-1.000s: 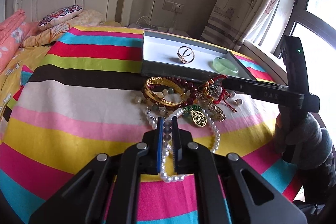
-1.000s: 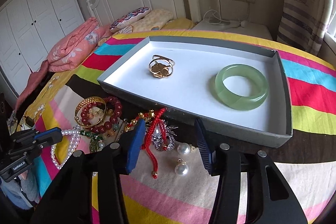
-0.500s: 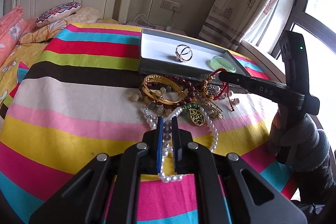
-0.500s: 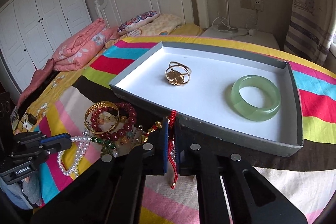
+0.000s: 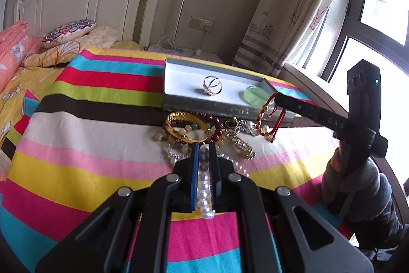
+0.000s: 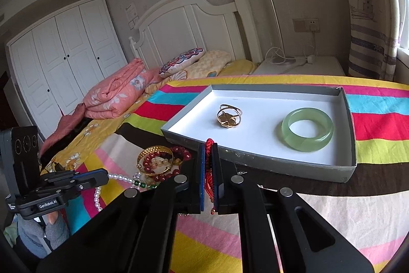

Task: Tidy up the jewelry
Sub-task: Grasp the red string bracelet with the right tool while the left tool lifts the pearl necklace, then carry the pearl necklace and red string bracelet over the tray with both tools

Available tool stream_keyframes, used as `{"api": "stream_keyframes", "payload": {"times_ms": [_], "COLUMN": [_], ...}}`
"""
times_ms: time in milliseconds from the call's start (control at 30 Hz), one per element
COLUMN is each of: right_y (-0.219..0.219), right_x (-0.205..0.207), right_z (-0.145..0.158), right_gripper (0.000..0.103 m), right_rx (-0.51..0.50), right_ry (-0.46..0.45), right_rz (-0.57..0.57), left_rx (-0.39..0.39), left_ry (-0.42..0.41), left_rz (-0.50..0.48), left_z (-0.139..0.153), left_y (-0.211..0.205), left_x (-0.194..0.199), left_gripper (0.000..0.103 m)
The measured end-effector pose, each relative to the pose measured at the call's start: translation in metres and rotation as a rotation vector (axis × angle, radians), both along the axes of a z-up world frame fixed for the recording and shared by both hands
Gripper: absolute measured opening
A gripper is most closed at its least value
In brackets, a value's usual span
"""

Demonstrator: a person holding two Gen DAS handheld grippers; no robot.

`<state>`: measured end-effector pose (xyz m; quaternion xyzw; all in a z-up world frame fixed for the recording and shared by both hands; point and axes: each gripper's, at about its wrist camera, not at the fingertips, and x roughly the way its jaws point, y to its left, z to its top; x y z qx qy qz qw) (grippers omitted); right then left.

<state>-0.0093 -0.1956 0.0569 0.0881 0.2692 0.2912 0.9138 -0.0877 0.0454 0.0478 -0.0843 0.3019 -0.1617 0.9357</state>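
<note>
My left gripper is shut on a white pearl necklace, whose loop trails back onto the striped cloth. My right gripper is shut on a red cord bracelet; in the left wrist view that bracelet hangs from the right gripper at the tray's near corner. The grey tray with a white floor holds a gold ring and a green jade bangle. A gold bangle and a dark red bead bracelet lie in a pile before the tray.
A striped cloth covers the table. A bed with pillows and a folded pink quilt stands behind, with a white wardrobe at the left. A curtain and window are on the right.
My right gripper has shut on the red cord bracelet and lifted it off the pile toward the tray's edge. My left gripper has risen slightly, still holding the pearls.
</note>
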Motion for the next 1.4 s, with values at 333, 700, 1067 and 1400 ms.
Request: {"api": "stream_keyframes", "payload": {"times_ms": [333, 700, 1067, 1400], "right_y": [-0.022, -0.042, -0.041, -0.041], "right_x": [-0.024, -0.033, -0.013, 0.030], "right_z": [0.034, 0.069, 0.073, 0.057], "right_gripper": [0.007, 0.008, 0.008, 0.008], "right_rx": [0.064, 0.063, 0.037, 0.035], "right_ry": [-0.079, -0.163, -0.167, -0.085], "right_rz": [-0.019, -0.053, -0.066, -0.093], "left_rx": [0.038, 0.101, 0.132, 0.129], "left_ry": [-0.169, -0.289, -0.306, -0.247], "left_rz": [-0.050, -0.094, -0.115, -0.108], "left_z": [0.085, 0.158, 0.197, 0.188], "left_y": [-0.015, -0.043, -0.077, -0.110], "left_x": [-0.003, 0.007, 0.056, 0.115], "left_gripper": [0.007, 0.007, 0.007, 0.007]}}
